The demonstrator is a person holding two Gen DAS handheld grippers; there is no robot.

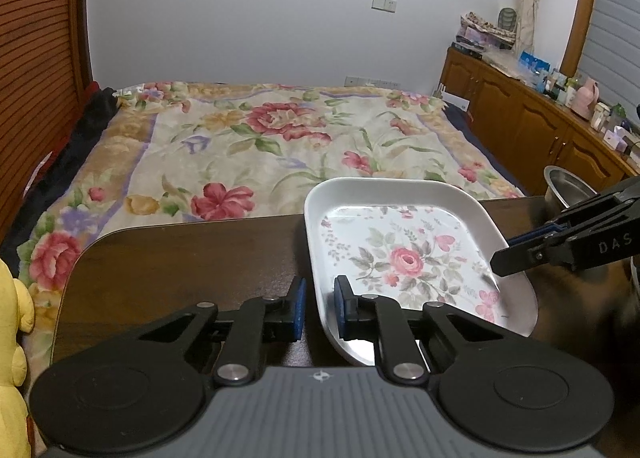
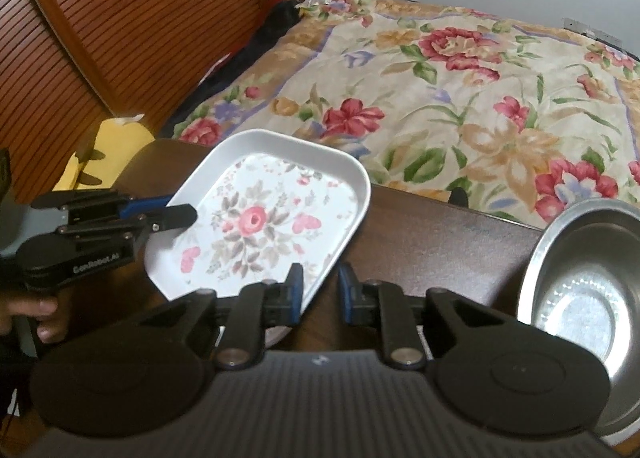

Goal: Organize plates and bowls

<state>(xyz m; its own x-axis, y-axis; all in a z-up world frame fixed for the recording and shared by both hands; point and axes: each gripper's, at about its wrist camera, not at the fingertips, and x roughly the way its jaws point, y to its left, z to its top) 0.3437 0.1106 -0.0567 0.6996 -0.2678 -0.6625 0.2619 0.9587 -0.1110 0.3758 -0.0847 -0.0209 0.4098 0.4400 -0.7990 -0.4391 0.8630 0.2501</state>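
Glossy rectangular floral plate [image 1: 404, 254] beside round steel bowl [image 2: 588, 290].

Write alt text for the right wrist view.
Both grippers straddle opposite edges of a white floral tray on a dark wooden table: the right gripper at its near edge, the left gripper at its left rim. A steel bowl sits to the right, with a floral bedspread behind.

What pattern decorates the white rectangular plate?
Pink roses, grey-green leaves and pink butterflies on the white rectangular plate; right wrist view shows it best.
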